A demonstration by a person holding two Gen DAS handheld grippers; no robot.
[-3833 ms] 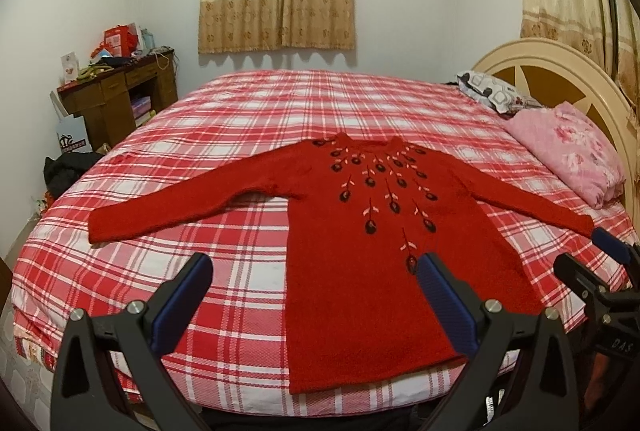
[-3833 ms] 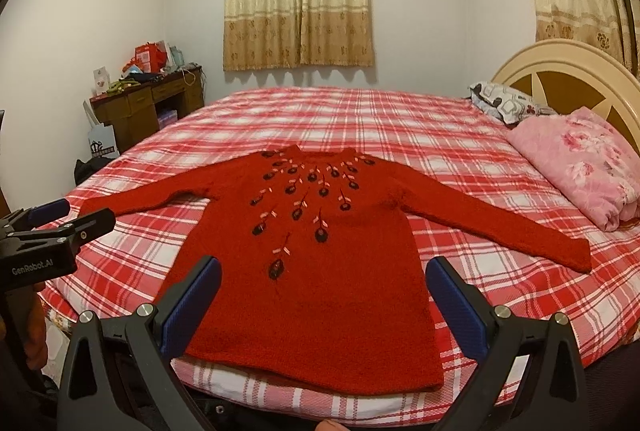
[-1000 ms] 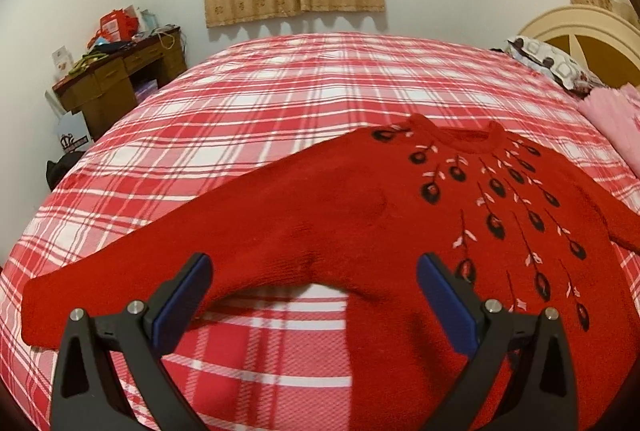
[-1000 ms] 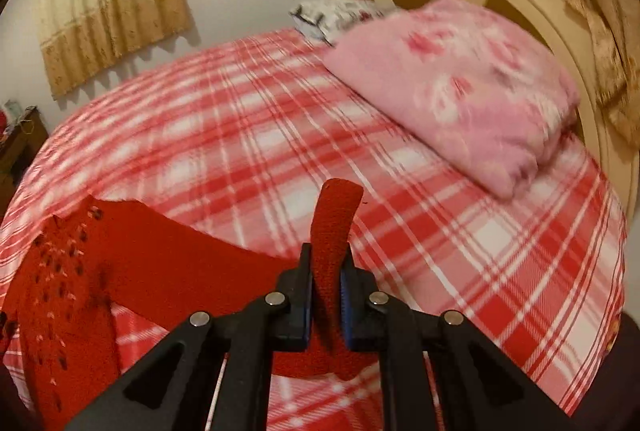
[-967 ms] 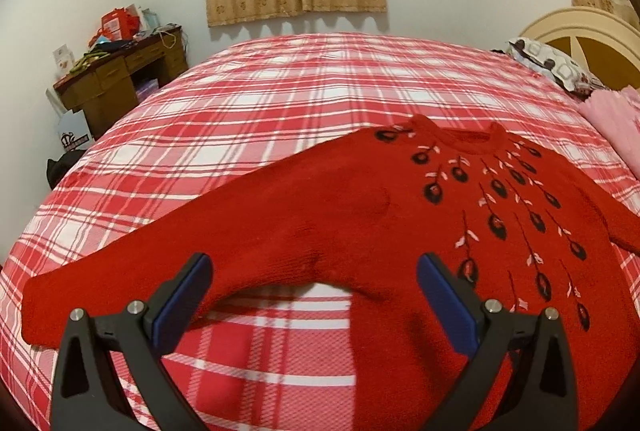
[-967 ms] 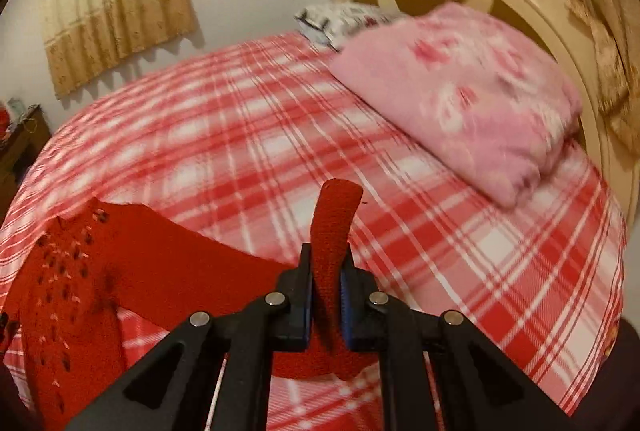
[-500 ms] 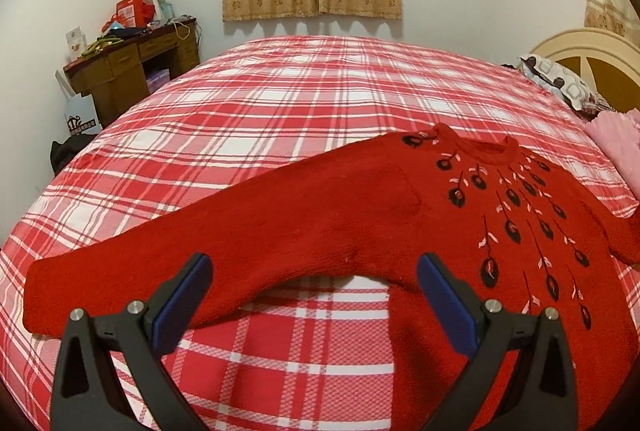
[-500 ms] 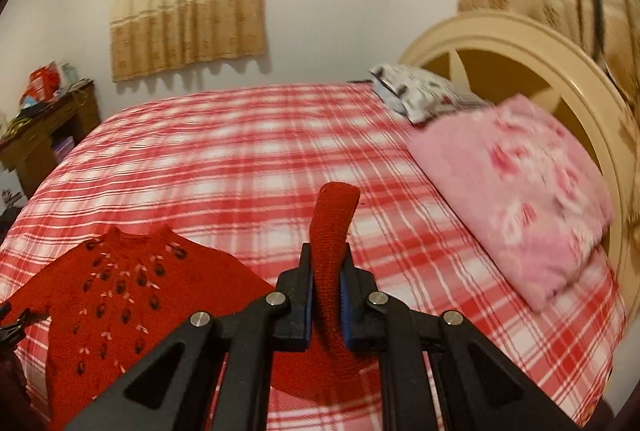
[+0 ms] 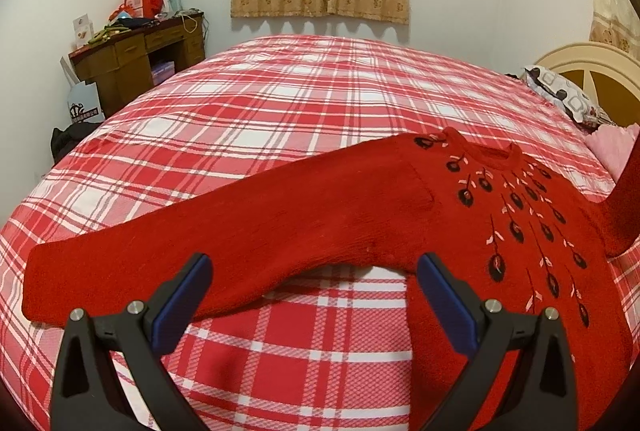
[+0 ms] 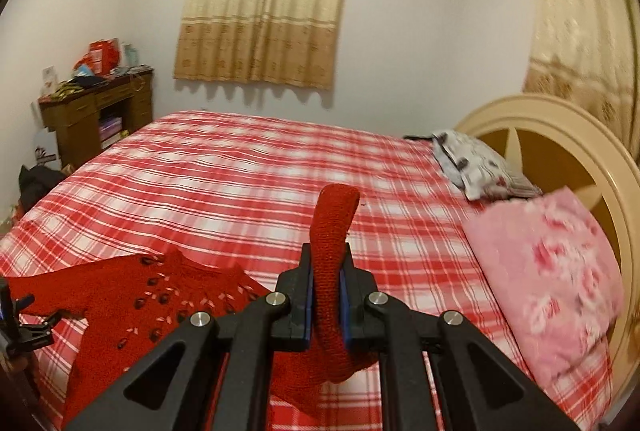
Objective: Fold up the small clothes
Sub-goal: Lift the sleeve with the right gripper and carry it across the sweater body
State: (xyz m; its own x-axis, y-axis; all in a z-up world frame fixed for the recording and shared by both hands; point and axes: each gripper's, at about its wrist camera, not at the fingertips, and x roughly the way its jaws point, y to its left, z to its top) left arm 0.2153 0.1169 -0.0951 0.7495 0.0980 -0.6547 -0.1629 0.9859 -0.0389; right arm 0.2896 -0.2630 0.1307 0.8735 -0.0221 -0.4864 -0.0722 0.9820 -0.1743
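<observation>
A red knitted sweater [image 9: 420, 215] with dark embroidered drops lies face up on the plaid bed [image 9: 304, 103]. Its left sleeve [image 9: 168, 251] stretches flat toward the left edge. My left gripper [image 9: 314, 287] hovers open just above that sleeve's underarm, nothing between its blue pads. My right gripper [image 10: 326, 291] is shut on the right sleeve's cuff [image 10: 334, 227], which sticks up from the jaws. That sleeve [image 9: 628, 199] rises off the bed at the right edge of the left wrist view. The sweater's body [image 10: 132, 307] shows low left in the right wrist view.
A pink floral blanket [image 10: 548, 271] and a patterned pillow [image 10: 476, 163] lie by the cream headboard [image 10: 560, 139] on the right. A cluttered wooden desk [image 9: 136, 63] stands against the left wall, with bags on the floor. Curtains [image 10: 264, 3] hang behind the bed.
My right gripper has lifted the cuff and swung left, away from the pink blanket, raising the sleeve. The left gripper drifted slightly along the left sleeve, still open.
</observation>
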